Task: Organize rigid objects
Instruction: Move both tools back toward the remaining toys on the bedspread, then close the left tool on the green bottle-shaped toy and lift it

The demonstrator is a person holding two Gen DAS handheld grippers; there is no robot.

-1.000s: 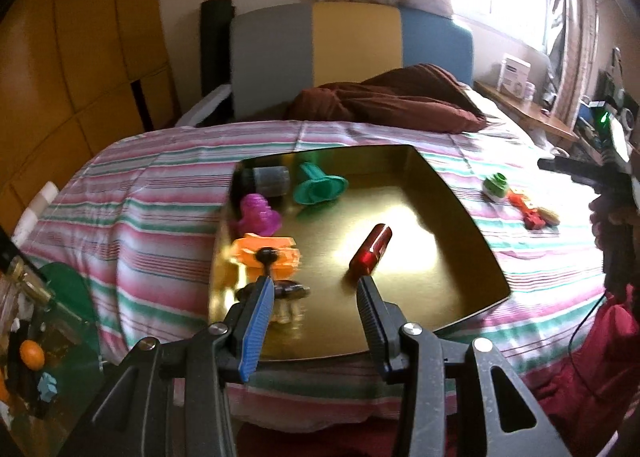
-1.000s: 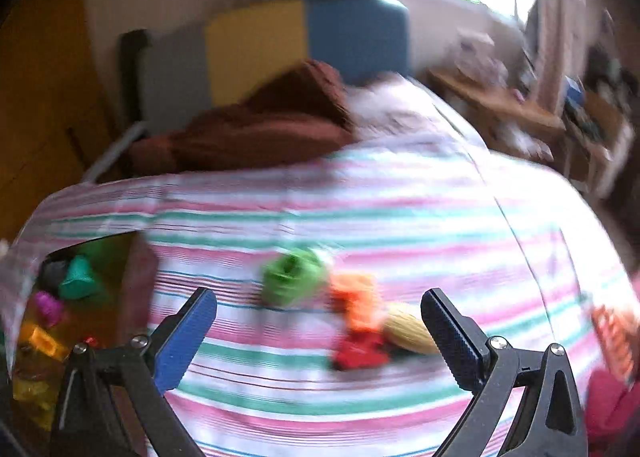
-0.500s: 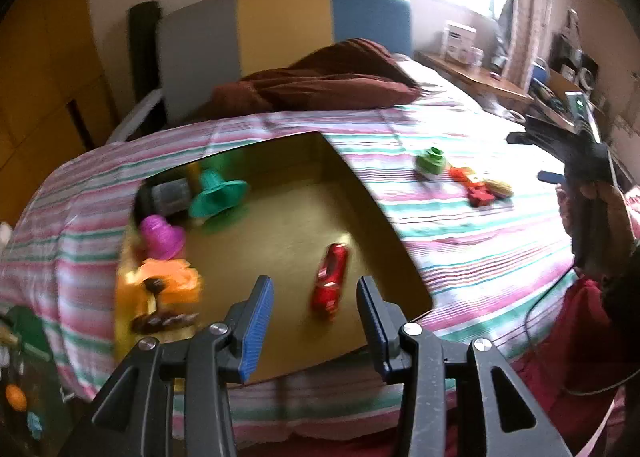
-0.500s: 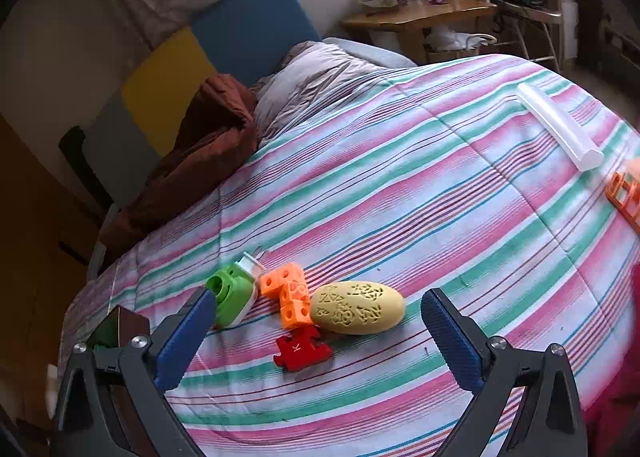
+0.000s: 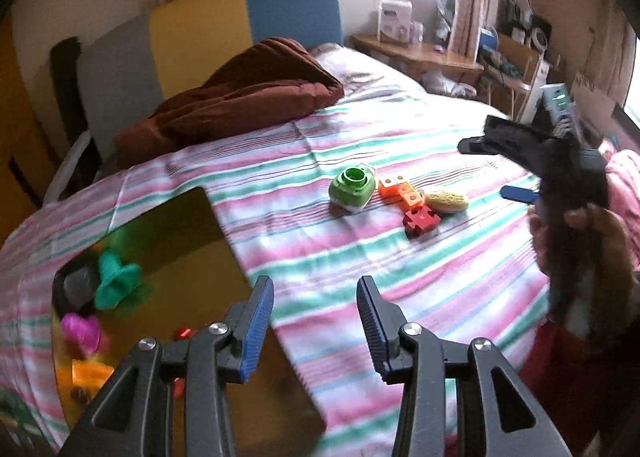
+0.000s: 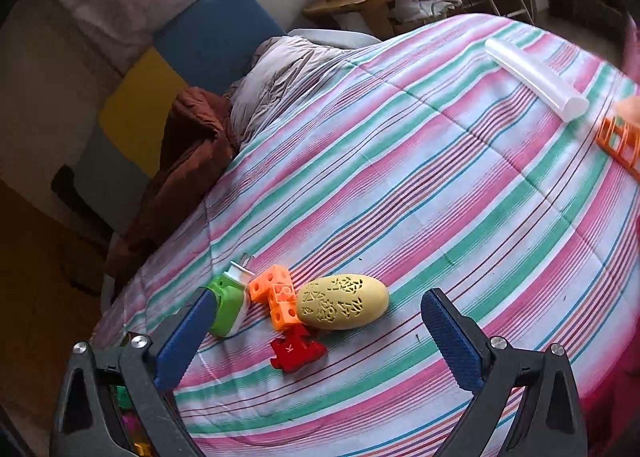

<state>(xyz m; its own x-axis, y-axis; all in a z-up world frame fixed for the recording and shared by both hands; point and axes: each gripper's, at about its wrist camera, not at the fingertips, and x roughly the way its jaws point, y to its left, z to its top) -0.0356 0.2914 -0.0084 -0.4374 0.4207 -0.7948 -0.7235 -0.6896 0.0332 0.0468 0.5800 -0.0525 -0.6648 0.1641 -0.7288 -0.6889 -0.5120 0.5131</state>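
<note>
A cluster of toys lies on the striped bedspread: a green round toy (image 5: 353, 189) (image 6: 228, 309), orange linked cubes (image 5: 400, 191) (image 6: 276, 297), a yellow carved oval (image 5: 446, 201) (image 6: 344, 307) and a red puzzle piece (image 5: 420, 219) (image 6: 296, 351). My right gripper (image 6: 318, 337) hovers over them, wide open and touching none; the left wrist view shows it (image 5: 492, 169) from the side. My left gripper (image 5: 316, 317) is open and empty above the right edge of the gold tray (image 5: 208, 257). The tray holds a teal piece (image 5: 116, 281), a magenta piece (image 5: 82, 331), a red cylinder (image 5: 184, 333) and other toys.
A brown blanket (image 5: 240, 97) lies bunched near the grey, yellow and blue headboard (image 5: 200, 29). A clear tube (image 6: 536, 77) and an orange lattice piece (image 6: 620, 141) lie at the bed's far right. A wooden side table (image 5: 416, 53) stands beyond. A hand (image 5: 592, 241) holds the right gripper.
The left gripper swung right, off the tray's middle to its right edge and the bedspread. The right gripper rolled and closed in on the toy cluster. Neither gripper's jaws changed.
</note>
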